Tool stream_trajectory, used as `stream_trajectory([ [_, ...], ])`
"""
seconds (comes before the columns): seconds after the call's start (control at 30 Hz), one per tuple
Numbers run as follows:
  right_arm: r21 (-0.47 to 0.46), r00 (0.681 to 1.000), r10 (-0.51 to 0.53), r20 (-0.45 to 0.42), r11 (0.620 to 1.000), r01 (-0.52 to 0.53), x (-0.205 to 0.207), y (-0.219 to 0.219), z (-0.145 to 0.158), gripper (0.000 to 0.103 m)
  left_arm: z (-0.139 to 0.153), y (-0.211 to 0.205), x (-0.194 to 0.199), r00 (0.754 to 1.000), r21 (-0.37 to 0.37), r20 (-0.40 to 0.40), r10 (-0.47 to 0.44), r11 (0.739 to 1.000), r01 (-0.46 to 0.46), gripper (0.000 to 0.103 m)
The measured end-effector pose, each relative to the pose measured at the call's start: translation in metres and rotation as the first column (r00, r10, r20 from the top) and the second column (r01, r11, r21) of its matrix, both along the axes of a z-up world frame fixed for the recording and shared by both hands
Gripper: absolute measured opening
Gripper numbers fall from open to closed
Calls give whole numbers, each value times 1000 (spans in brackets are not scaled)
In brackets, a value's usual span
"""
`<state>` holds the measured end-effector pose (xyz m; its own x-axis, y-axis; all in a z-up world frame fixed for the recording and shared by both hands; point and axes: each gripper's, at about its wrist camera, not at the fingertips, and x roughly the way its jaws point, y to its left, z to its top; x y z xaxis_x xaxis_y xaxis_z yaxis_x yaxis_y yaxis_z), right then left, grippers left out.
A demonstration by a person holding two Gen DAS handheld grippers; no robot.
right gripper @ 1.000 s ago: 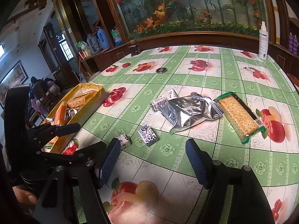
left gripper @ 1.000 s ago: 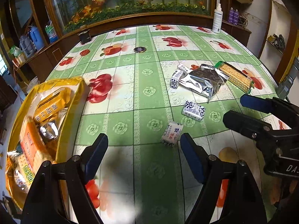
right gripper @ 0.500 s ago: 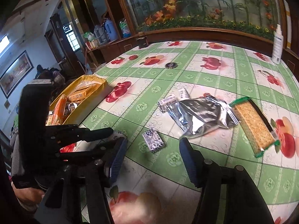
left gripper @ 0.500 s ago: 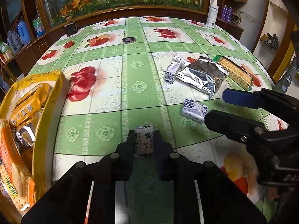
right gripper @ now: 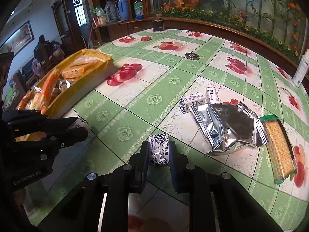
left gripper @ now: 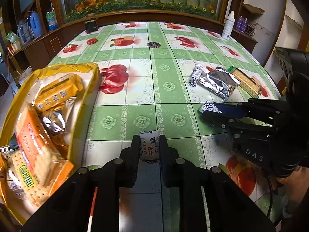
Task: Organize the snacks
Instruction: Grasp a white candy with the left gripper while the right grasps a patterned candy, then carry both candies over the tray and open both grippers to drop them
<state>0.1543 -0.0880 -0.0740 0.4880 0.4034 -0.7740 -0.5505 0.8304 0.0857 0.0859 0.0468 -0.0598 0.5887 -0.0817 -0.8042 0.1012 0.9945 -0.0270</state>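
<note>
The left gripper (left gripper: pixel 149 147) is clenched on a white candy (left gripper: pixel 149 145), its pads pressing both sides of the wrapper just above the green-and-white tablecloth (left gripper: pixel 135 89). The right gripper (right gripper: pixel 159 152) grasps a spotted candy (right gripper: pixel 158 151) that lies on the cloth between its pads. Left of both stands the yellow box (left gripper: pixel 87 89), filled with cracker packs and wrapped snacks. Farther out on the cloth lie two more candies (right gripper: pixel 193 100), touching a silver pouch (right gripper: pixel 227 127), with a long cracker pack (right gripper: pixel 278 145) just beside the pouch. A white bottle (left gripper: pixel 227 26) stands at the table's far edge.
</note>
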Motion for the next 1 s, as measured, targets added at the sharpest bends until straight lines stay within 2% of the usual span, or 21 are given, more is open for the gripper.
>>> stream_trajectory([
  [0.2, 87, 999, -6, 38, 996, 3, -21, -1, 30, 20, 21, 12, -16, 997, 26, 59, 39, 999, -41, 16],
  [0.4, 127, 998, 22, 67, 992, -30, -34, 13, 53, 20, 35, 37, -32, 990, 38, 93, 104, 993, -108, 16],
  [0.73, 152, 991, 88, 97, 983, -103, -55, 52, 72, 20, 44, 78, -52, 975, 34, 122, 183, 981, -189, 17],
  [1.0, 164, 986, 144, 86, 974, -157, -62, 84, 73, 20, 46, 107, -63, 960, 27, 135, 246, 967, -251, 17],
])
